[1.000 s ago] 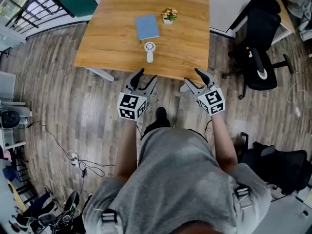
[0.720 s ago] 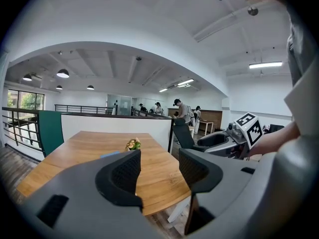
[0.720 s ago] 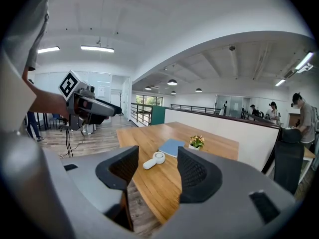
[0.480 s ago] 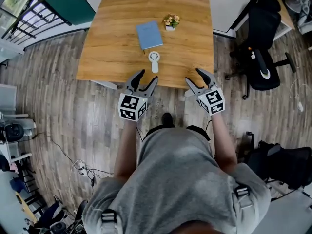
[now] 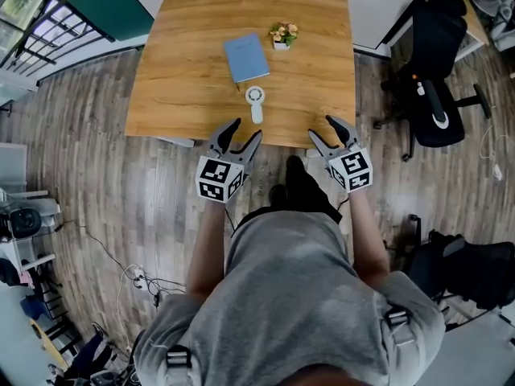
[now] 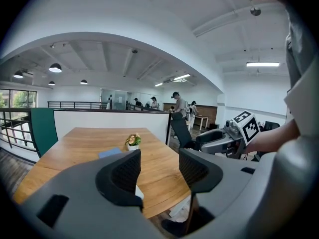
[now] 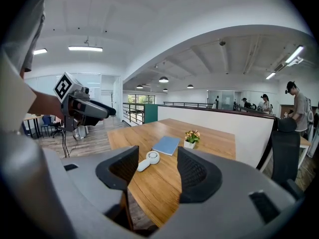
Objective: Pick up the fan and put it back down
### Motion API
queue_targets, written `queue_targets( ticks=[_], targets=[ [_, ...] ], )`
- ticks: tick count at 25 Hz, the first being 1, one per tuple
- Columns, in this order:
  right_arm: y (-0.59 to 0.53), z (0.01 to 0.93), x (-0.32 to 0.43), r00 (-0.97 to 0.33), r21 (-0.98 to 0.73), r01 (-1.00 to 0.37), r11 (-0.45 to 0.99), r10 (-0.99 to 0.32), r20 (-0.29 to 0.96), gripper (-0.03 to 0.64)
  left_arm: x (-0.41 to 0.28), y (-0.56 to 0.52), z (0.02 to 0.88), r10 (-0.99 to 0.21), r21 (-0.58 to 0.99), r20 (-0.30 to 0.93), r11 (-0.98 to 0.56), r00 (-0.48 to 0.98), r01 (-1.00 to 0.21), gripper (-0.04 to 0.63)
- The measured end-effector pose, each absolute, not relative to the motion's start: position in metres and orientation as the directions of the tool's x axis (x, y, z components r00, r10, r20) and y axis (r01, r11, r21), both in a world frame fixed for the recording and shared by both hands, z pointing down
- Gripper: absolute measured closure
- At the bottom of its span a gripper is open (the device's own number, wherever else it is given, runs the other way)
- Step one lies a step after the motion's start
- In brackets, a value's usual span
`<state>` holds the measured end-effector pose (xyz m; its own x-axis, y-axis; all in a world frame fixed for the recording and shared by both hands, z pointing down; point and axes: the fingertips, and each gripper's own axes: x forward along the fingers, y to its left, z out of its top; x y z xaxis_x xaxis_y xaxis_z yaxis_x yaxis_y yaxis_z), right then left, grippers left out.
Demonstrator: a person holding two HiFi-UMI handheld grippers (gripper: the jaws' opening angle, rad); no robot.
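A small white hand-held fan [image 5: 256,103] lies flat on the wooden table [image 5: 185,79], near its front edge; the right gripper view shows this fan [image 7: 148,160] between and beyond the jaws. My left gripper [image 5: 236,135] hovers open at the table's front edge, just left of and short of the fan, nothing between its fingers. My right gripper [image 5: 328,132] is open too, over the front edge to the fan's right, empty. In the left gripper view only a sliver of the fan [image 6: 138,191] shows behind the left jaw.
A blue notebook [image 5: 246,57] and a small potted flower [image 5: 281,34] lie behind the fan. A black office chair [image 5: 434,71] stands right of the table. A low white partition [image 7: 234,128] runs along the table's far side. Cables lie on the wood floor [image 5: 96,207] at left.
The view has shifted so the table sits nearer; both grippers have come forward to its front edge, staying open. The fan has not moved on the table.
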<state>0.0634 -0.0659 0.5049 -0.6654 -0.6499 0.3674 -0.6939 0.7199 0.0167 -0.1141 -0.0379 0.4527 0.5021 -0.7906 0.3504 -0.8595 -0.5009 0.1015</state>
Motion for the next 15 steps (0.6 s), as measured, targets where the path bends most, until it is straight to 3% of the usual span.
queue_targets(
  ticks=[15],
  targets=[
    [-0.133,0.503,0.045,-0.689,0.039,-0.654,0.755,-0.616,0.382,0.367,-0.13,-0.099,0.468,-0.809,0.154,0.357,-0.441,0.466,-0.884,0.344]
  ],
)
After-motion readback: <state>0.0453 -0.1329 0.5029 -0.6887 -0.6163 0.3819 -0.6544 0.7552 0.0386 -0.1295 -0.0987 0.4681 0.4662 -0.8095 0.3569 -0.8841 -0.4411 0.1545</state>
